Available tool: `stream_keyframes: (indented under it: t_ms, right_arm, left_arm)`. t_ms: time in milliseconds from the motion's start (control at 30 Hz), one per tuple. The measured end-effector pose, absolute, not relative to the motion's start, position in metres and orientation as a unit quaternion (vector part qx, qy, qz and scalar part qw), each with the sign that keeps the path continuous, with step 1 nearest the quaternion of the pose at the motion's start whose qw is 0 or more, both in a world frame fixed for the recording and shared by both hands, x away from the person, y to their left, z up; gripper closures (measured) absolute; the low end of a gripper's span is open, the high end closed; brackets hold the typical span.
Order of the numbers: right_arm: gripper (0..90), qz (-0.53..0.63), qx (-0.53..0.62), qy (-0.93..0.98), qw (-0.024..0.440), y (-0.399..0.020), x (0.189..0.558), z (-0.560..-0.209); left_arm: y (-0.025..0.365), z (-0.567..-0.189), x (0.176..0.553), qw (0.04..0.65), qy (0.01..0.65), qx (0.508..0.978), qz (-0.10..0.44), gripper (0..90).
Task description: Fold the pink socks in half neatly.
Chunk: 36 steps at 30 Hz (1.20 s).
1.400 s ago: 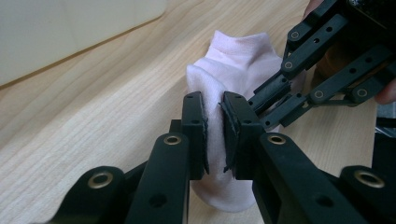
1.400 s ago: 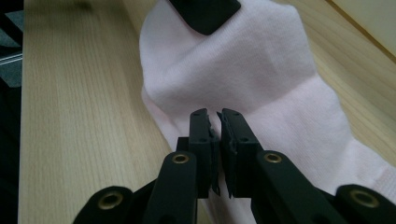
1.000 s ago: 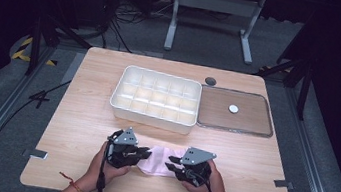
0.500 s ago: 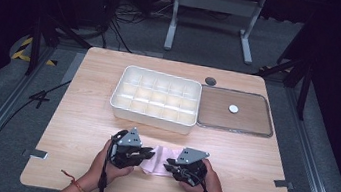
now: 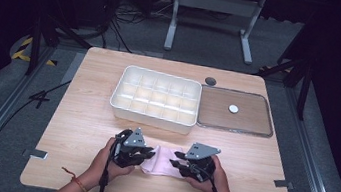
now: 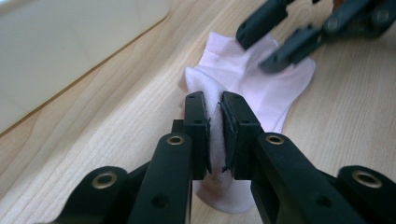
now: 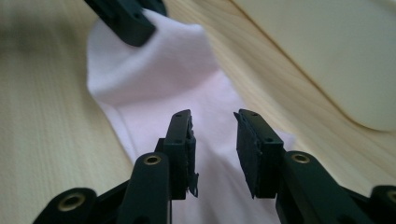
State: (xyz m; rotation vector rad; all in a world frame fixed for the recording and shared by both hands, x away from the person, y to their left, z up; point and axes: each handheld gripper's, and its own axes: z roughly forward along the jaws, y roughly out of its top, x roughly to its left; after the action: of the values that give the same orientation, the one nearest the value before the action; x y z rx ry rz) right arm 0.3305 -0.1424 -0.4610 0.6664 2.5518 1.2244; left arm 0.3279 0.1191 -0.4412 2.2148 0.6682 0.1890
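A pale pink sock (image 5: 163, 162) lies flat on the wooden table (image 5: 80, 113) near its front edge, between my two grippers. My left gripper (image 5: 148, 151) is shut on the sock's left end; in the left gripper view a fold of sock (image 6: 243, 70) is pinched between the pads of that gripper (image 6: 214, 100). My right gripper (image 5: 177, 159) is at the sock's right end. Its jaws have just been opening, and in the right gripper view this gripper (image 7: 214, 119) stands open over the sock (image 7: 163, 70) without pressing it.
A white tray (image 5: 150, 119) divided into several compartments stands behind the sock at mid-table. Right of it lies a flat brown tray (image 5: 256, 115) with a small white disc (image 5: 233, 108) on it. A dark round cap (image 5: 210, 81) sits at the back.
The right gripper's jaws stand a little wider apart over the sock. Both hands stay about where they were, and the left grip is unchanged.
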Motion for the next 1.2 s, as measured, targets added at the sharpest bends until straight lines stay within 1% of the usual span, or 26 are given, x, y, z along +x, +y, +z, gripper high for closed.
stream_keyframes:
  t_ms: [100, 233, 300, 400, 467, 567, 667, 767, 967, 1200]
  right_arm:
    - [66.6, 0.418, 0.240, 0.867, 0.123, -0.155, 0.335, -0.457]
    - [71.5, 0.425, 0.265, 0.855, 0.133, -0.179, 0.340, -0.451]
    - [72.5, 0.421, 0.265, 0.857, 0.132, -0.184, 0.339, -0.452]
    - [72.0, 0.415, 0.253, 0.865, 0.123, -0.180, 0.336, -0.456]
    - [69.3, 0.402, 0.244, 0.874, 0.124, -0.174, 0.336, -0.459]
    - [69.4, 0.389, 0.254, 0.879, 0.107, -0.170, 0.341, -0.468]
    - [69.8, 0.380, 0.256, 0.883, 0.101, -0.168, 0.343, -0.473]
    - [70.0, 0.376, 0.251, 0.886, 0.107, -0.165, 0.341, -0.474]
    - [70.5, 0.385, 0.261, 0.880, 0.097, -0.163, 0.344, -0.476]
    - [69.9, 0.387, 0.258, 0.880, 0.100, -0.158, 0.345, -0.477]
  left_arm:
    - [0.120, -0.440, 0.329, 0.401, 0.270, 0.872, 0.076, 80.7]
    - [0.123, -0.438, 0.332, 0.406, 0.269, 0.870, 0.078, 80.5]
    - [0.123, -0.438, 0.333, 0.403, 0.269, 0.871, 0.075, 80.5]
    - [0.122, -0.438, 0.334, 0.402, 0.267, 0.873, 0.074, 80.5]
    - [0.120, -0.437, 0.334, 0.401, 0.265, 0.874, 0.075, 80.4]
    - [0.116, -0.436, 0.334, 0.399, 0.257, 0.877, 0.076, 80.2]
    - [0.111, -0.435, 0.335, 0.401, 0.253, 0.877, 0.074, 80.3]
    - [0.106, -0.436, 0.336, 0.399, 0.249, 0.879, 0.074, 80.5]
    - [0.101, -0.435, 0.340, 0.390, 0.248, 0.884, 0.070, 80.9]
    - [0.096, -0.437, 0.342, 0.380, 0.245, 0.889, 0.076, 80.8]
